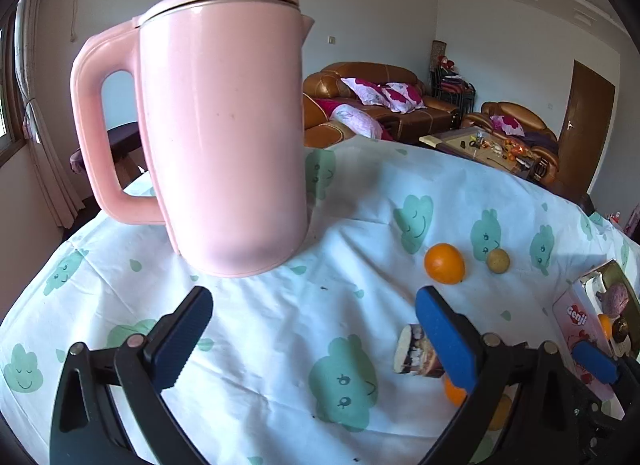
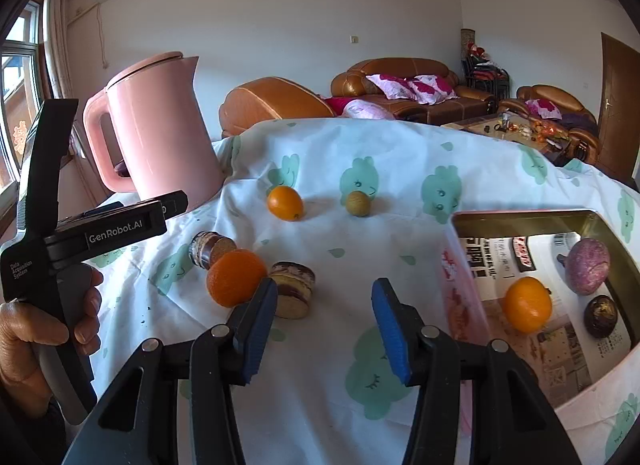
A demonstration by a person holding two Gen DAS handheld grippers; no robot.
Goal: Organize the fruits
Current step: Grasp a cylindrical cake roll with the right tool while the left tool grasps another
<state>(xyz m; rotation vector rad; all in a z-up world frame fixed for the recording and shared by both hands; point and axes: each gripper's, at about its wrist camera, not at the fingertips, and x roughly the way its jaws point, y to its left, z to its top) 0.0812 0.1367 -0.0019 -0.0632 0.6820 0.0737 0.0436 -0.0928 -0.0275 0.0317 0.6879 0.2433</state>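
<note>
An orange (image 2: 285, 203) and a small yellow-green fruit (image 2: 358, 203) lie on the tablecloth beyond my grippers; both also show in the left wrist view, orange (image 1: 444, 263), small fruit (image 1: 498, 261). A mandarin (image 2: 235, 281) lies near my right gripper's left finger. The open tin box (image 2: 520, 220) at the right holds a mandarin (image 2: 527, 303), a purple fruit (image 2: 589, 271) and a dark round fruit (image 2: 601, 315). My right gripper (image 2: 324, 329) is open and empty above the cloth. My left gripper (image 1: 316, 333) is open and empty before the pink kettle (image 1: 224, 137).
Two small layered cakes lie on the cloth, one beside the mandarin (image 2: 291, 293) and one behind it (image 2: 210, 251). The kettle (image 2: 160, 145) stands at the table's far left. The left hand-held gripper body (image 2: 100, 233) is at the left. A sofa (image 2: 408, 89) stands beyond the table.
</note>
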